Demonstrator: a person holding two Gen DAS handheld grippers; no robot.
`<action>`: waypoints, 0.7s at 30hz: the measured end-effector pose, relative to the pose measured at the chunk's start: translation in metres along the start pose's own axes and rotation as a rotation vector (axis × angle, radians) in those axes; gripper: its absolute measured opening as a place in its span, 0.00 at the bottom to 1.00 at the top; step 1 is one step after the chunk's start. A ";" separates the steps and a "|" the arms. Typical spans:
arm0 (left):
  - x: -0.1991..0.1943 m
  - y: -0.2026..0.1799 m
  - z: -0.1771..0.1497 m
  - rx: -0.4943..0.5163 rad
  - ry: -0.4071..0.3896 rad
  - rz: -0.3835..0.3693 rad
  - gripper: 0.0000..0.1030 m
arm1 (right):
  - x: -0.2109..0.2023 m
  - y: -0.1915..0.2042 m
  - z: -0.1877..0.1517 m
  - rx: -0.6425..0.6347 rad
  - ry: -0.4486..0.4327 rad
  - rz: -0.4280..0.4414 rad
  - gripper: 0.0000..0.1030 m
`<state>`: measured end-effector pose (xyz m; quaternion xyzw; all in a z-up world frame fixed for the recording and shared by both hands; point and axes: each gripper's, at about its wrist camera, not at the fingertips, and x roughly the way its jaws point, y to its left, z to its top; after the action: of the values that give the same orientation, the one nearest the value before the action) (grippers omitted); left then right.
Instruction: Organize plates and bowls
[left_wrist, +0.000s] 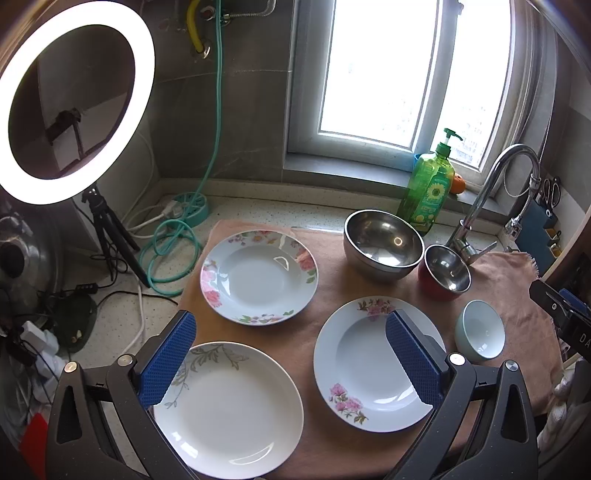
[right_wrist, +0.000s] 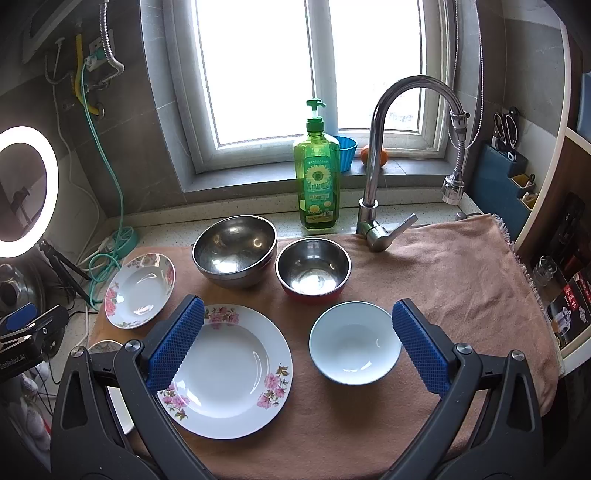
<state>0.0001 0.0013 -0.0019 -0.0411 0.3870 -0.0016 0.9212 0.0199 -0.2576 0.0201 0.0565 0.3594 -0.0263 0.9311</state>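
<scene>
hidden: our left tool (left_wrist: 291, 354), fingers spread and holding nothing, covers edges of the leaf plate (left_wrist: 227, 410) and pink-flower plate (right_wrist: 227, 369) | right tool (right_wrist: 299, 343) also released, above the small white bowl (right_wrist: 354, 343) | all dishes sit rim-up on the towel (right_wrist: 461, 280) over the bench | red bowl (right_wrist: 314, 271) just beside steel bowl (right_wrist: 234, 256)

Left gripper (left_wrist: 290, 354) and right gripper (right_wrist: 297, 341) both hover with jaws spread wide.
</scene>
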 end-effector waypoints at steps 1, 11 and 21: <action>0.000 0.000 0.000 0.000 0.001 -0.002 0.99 | -0.001 0.000 0.000 -0.001 -0.001 0.000 1.00; -0.001 -0.001 0.001 -0.003 0.002 -0.008 0.99 | -0.001 0.000 0.000 -0.001 0.002 0.000 1.00; -0.001 -0.004 0.003 0.003 0.003 -0.008 0.99 | -0.001 0.001 0.000 -0.002 0.002 0.000 1.00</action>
<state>0.0014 -0.0026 0.0011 -0.0411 0.3881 -0.0059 0.9207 0.0190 -0.2568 0.0207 0.0556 0.3605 -0.0260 0.9307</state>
